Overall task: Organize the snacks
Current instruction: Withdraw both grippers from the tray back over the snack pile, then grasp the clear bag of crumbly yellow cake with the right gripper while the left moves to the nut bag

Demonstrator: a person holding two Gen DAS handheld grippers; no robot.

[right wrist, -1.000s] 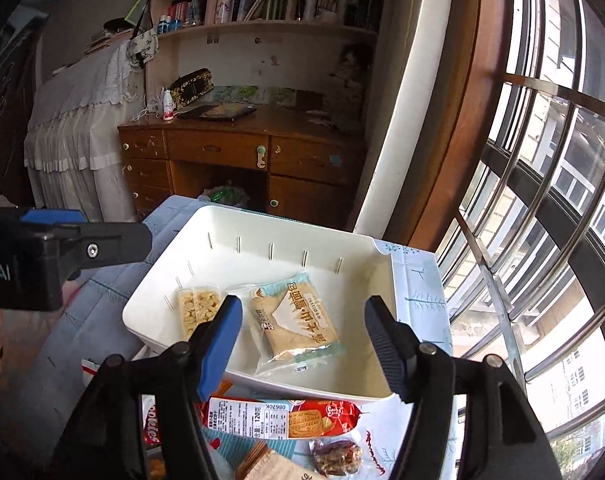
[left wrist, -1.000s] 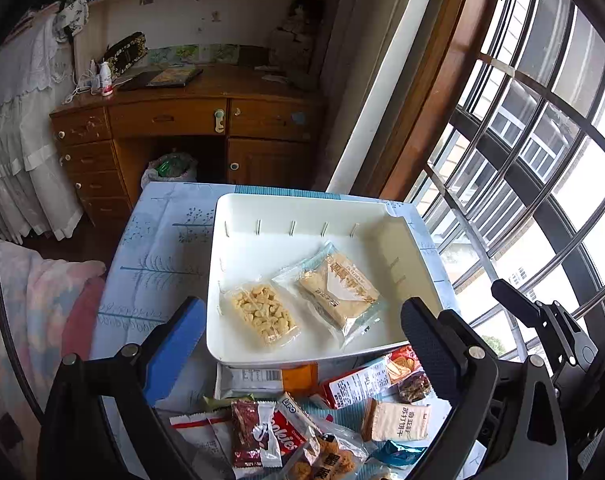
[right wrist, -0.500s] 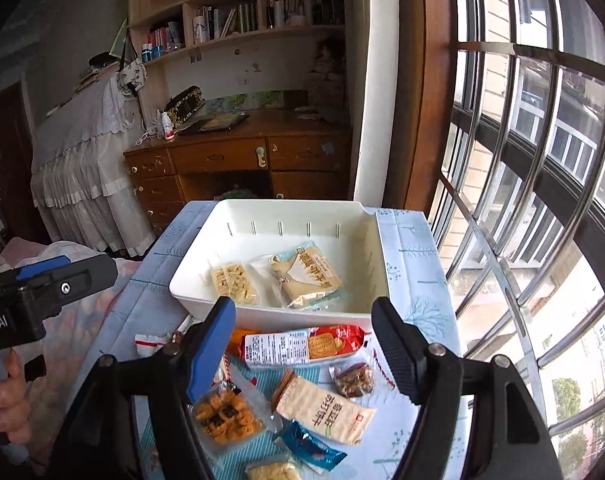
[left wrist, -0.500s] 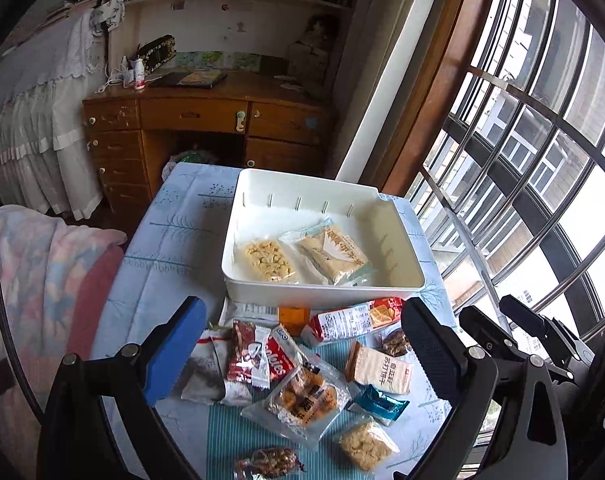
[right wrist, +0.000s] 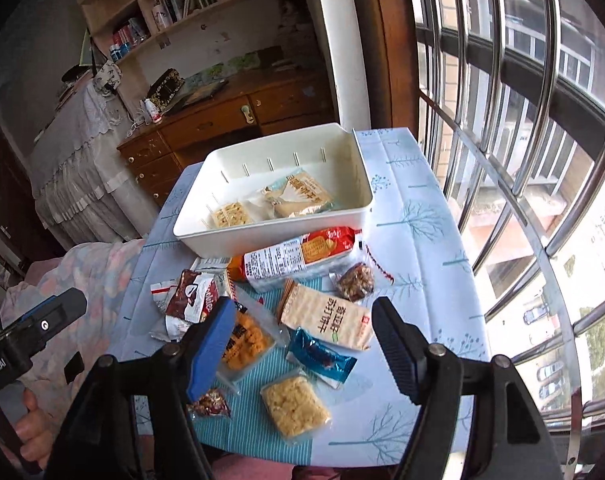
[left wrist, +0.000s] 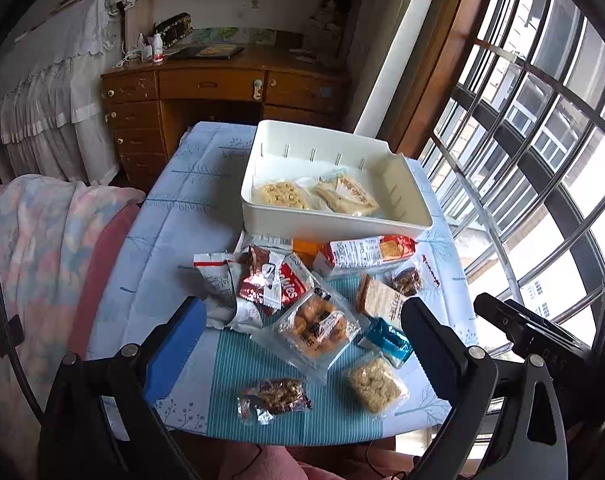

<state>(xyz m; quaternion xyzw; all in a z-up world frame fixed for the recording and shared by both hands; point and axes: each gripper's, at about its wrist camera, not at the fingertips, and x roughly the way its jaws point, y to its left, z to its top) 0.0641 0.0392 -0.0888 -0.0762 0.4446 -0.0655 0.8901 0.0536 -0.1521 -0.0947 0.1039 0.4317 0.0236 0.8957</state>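
A white bin (left wrist: 334,225) stands at the far side of the table and holds a yellow cracker packet (left wrist: 280,196) and a beige packet (left wrist: 350,198). Several loose snacks lie in front of it: a long red-and-white biscuit pack (left wrist: 366,250), a red cookie packet (left wrist: 270,280), a clear bag of orange pieces (left wrist: 314,328), a teal wrapper (left wrist: 386,340), a rice-crisp square (left wrist: 376,384). My left gripper (left wrist: 302,312) hangs open above the clear bag, holding nothing. Over the beige cracker pack (right wrist: 326,316), my right gripper (right wrist: 304,306) is open and empty, the bin (right wrist: 270,236) beyond it.
The table's near edge (left wrist: 294,438) lies just under the grippers. A barred window (left wrist: 542,140) runs along the right, a blanket-covered seat (left wrist: 42,248) sits at the left, and a wooden desk (left wrist: 222,84) stands behind. A hand (right wrist: 26,432) holds the left gripper's handle.
Both grippers have drawn back from the bin toward the table's near edge, bringing the loose snack pile into full view. The right gripper's view has tilted.
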